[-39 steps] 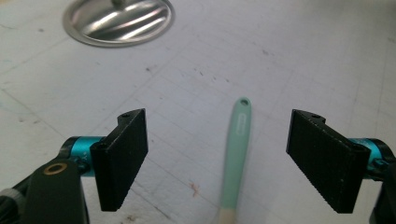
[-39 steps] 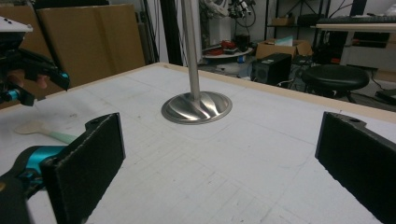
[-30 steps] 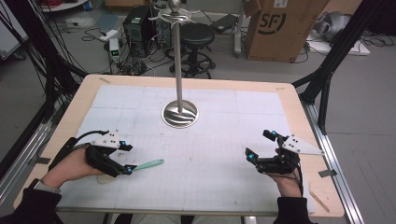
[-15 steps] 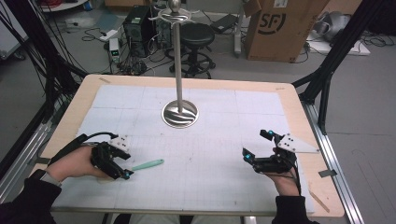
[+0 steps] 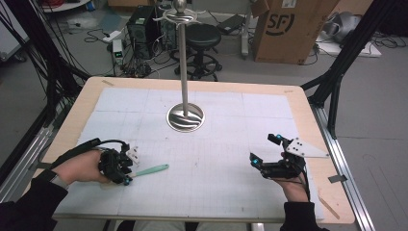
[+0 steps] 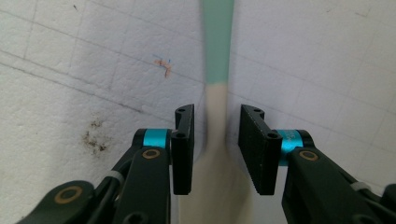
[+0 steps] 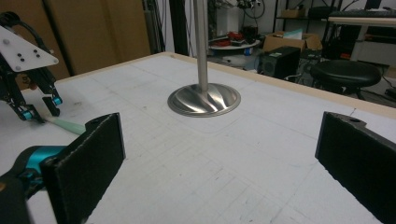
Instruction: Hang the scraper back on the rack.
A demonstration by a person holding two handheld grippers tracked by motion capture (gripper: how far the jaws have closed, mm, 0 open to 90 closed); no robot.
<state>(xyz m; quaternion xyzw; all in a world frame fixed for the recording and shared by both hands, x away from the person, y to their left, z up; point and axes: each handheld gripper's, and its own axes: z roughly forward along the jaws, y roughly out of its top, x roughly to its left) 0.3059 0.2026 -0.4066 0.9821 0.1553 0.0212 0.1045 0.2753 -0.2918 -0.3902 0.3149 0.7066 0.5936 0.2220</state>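
Observation:
A utensil with a mint green handle and a cream end lies flat on the white mat at the front left. My left gripper points down over it. Its jaws have just been closing and now flank the cream end with a thin gap on each side. The right gripper view shows this gripper standing at the end of the utensil. My right gripper rests at the front right, open, with nothing between its wide jaws.
A metal stand with a round base and a tall pole rises from the middle of the white gridded mat; its base lies ahead of the right gripper. The wooden table edge frames the mat. A cardboard box, a stool and cables stand beyond.
The left hand has turned and settled over the utensil's near end, and its jaws have narrowed around it. The right gripper has stayed put.

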